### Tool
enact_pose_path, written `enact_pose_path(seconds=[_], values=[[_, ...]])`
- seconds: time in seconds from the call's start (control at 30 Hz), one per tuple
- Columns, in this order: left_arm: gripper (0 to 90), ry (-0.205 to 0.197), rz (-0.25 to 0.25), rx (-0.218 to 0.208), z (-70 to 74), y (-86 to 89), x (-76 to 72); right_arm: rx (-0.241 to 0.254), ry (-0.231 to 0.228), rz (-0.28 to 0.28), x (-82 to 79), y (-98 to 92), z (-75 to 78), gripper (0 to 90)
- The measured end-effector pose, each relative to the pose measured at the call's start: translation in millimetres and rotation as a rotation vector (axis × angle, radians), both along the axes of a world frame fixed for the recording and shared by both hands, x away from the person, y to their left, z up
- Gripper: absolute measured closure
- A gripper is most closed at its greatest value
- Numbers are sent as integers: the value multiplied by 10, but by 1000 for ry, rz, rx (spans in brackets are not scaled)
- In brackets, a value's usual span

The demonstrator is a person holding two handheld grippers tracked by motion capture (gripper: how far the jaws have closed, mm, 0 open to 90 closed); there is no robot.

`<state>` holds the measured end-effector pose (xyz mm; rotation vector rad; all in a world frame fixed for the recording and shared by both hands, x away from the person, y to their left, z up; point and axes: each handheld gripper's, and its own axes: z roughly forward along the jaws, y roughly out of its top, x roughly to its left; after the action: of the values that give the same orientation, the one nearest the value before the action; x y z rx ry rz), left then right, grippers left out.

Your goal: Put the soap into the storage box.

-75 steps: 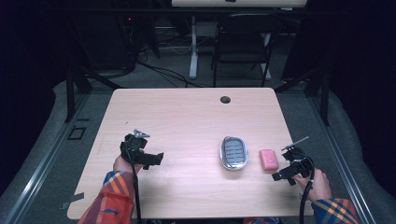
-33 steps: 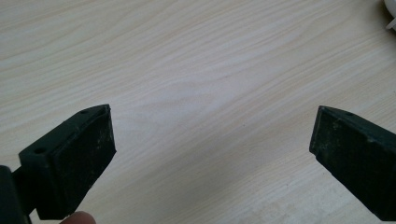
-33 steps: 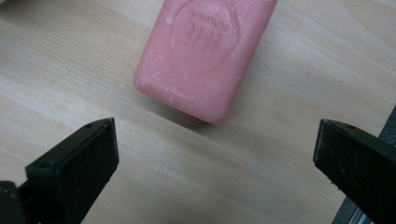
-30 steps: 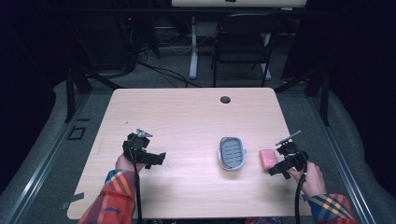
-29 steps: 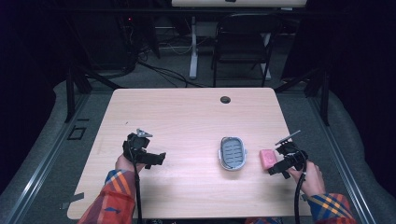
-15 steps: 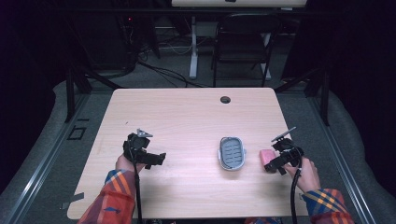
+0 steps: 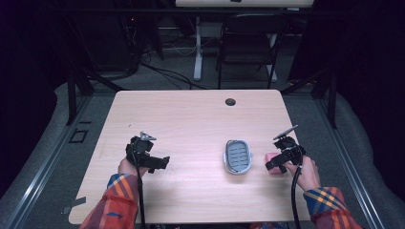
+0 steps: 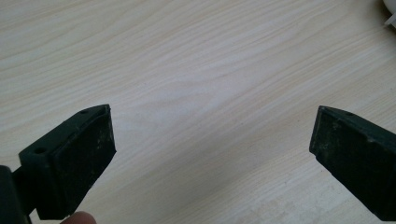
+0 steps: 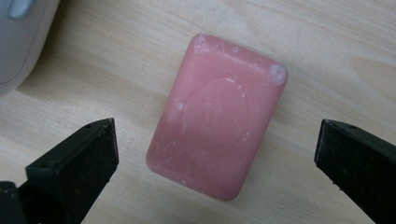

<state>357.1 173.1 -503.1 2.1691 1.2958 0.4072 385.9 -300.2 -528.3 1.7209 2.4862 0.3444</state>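
Observation:
A pink bar of soap (image 9: 217,113) lies flat on the wooden table, just right of a grey soap dish (image 7: 238,156) with a slatted inside. My right gripper (image 7: 273,164) hovers directly over the soap (image 7: 273,157) with its jaws wide open, one on each side of the bar, nothing held. In the right gripper view my right gripper (image 9: 215,158) straddles the bar and the dish's pale rim (image 9: 18,37) shows at the top left. My left gripper (image 7: 160,163) rests low over bare table at the left, open and empty; the left gripper view shows my left gripper (image 8: 210,154) above plain wood.
The light wooden table (image 7: 191,124) has a round cable hole (image 7: 230,101) near its far edge. A black chair (image 7: 248,47) and desk legs stand beyond the table on the grey floor. A pale object's corner (image 8: 390,11) shows at the top right of the left gripper view.
My right gripper has moved left and forward from the table's right edge until it stands over the pink soap. The left gripper has barely shifted.

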Motion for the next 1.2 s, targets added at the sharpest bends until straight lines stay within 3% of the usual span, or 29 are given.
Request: enact_pose_path(seconds=[0.2, 0.33, 0.57, 0.63, 0.83, 0.9, 1.2], values=[[1, -1, 2, -1, -3, 2, 3, 44, 2, -29, 44, 9, 4, 21], [1, 0, 1, -3, -2, 4, 3, 36, -6, -77, 67, 13, -20, 138], [1, 3, -2, 3, -3, 4, 2, 38, -12, -127, 99, 44, -49, 207], [1, 5, -1, 4, -4, 4, 3, 20, 15, -113, 115, 50, -45, 231], [1, 6, -2, 5, -6, 3, 3, 29, 3, -157, 126, 86, -84, 275], [2, 6, -2, 5, -5, 4, 2, 46, 25, -180, 134, 83, -127, 297], [2, 8, -2, 4, -6, 4, 3, -4, 21, -186, 124, 106, -115, 365]])
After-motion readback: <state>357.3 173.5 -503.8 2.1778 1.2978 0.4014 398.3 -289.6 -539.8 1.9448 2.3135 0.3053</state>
